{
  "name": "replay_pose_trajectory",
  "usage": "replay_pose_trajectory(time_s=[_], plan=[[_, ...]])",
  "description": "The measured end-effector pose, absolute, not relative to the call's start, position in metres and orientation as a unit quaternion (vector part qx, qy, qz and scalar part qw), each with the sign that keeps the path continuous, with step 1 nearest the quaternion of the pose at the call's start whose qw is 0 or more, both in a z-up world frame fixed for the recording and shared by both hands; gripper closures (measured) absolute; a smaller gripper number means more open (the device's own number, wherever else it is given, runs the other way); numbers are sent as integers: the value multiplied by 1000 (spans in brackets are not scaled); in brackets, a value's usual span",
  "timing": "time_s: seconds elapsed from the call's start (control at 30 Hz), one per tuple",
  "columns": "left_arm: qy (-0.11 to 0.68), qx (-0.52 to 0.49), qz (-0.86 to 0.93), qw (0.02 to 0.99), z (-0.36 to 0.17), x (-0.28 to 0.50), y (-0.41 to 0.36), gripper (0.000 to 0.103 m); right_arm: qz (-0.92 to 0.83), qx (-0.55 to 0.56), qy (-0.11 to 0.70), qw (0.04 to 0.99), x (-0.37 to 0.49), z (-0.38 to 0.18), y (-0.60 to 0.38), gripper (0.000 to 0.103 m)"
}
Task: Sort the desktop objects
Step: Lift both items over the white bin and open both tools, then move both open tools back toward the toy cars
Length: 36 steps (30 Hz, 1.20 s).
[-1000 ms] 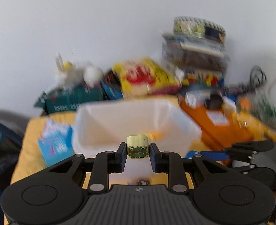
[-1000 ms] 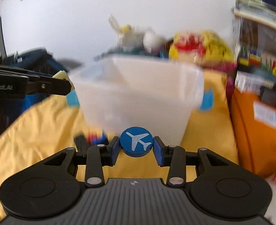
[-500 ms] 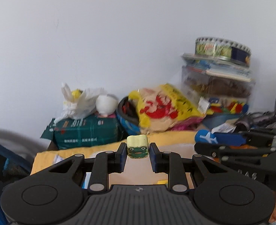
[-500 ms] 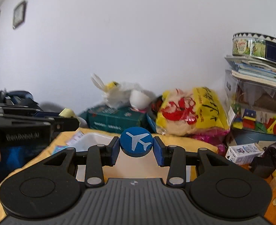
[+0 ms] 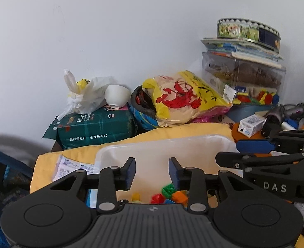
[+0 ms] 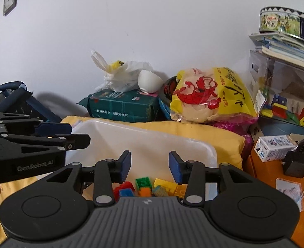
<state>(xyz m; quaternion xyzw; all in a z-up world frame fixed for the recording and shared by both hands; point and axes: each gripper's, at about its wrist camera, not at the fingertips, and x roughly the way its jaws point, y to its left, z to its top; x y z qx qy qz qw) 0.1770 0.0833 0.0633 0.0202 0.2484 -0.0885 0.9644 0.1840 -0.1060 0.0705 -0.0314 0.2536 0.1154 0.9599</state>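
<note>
I have both grippers poised side by side over the white plastic bin [image 6: 152, 142], which I take as my landmark: the left gripper [image 5: 152, 170] has its jaws spread wide with nothing between them, and the right gripper [image 6: 150, 165] is just as wide and just as empty. I judge they hang there because this is the drop spot — the sorted pieces, a heap of coloured building blocks [image 6: 150, 186], lie on the bin's floor right below the fingertips, so whatever goes in lands with its kind. The bin rests on a yellow cloth [image 6: 193, 130], and behind it against the wall sit a green tissue pack [image 5: 98, 128] and a yellow lobster-print bag [image 5: 181, 101]. The right view gives me the blocks plainly — red, blue, green, orange, yellow — and the orange surface to the right of the bin with a small white carton [image 6: 273, 146]; it also shows the left gripper reaching in over the bin's left rim. The left view shows fewer of the blocks, but shows paper packets [image 5: 73, 166] lying left of the bin, which the right view hides
</note>
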Motion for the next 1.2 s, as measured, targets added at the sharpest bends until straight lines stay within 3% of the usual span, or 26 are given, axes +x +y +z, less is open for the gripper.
replay_pose_trajectory(time_s=[0.27,0.57,0.9,1.2], plan=[[214,43,-68,973,48,112,89,57,132,-21,217,967,146,84,-108,56],[290,8,-68,955,1,85,96,57,136,-23,214,967,110,71,-107,55],[339,-1,-81,937,-35,73,90,57,155,-92,289,940,94,9,-75,55],[356,6,-85,931,-48,76,87,57,120,-22,346,930,110,-18,-91,54]])
